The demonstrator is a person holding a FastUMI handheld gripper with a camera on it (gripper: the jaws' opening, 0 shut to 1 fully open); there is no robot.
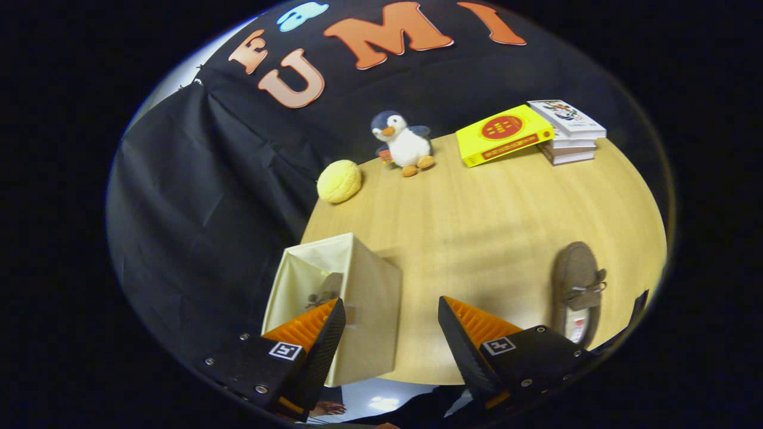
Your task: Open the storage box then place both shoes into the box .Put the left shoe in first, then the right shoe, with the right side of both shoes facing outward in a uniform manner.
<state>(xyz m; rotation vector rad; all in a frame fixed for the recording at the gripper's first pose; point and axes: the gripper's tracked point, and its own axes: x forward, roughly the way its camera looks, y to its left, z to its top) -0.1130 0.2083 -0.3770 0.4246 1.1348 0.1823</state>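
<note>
A cream fabric storage box (363, 298) stands open at the near left corner of the wooden table (489, 220). Inside it lies one brown shoe (325, 292), partly hidden behind one fingertip. The second brown shoe (577, 286), a moccasin with a bow, lies flat on the table to the right, beside the other finger, its toe pointing away. My gripper (390, 333) hovers above the box's right wall and the table's near edge, open wide, with nothing between its fingers.
At the back of the table sit a yellow round plush (338, 181), a penguin toy (402, 143), and a yellow book (503, 134) leaning against a stack of books (569, 131). Black cloth hangs behind and to the left.
</note>
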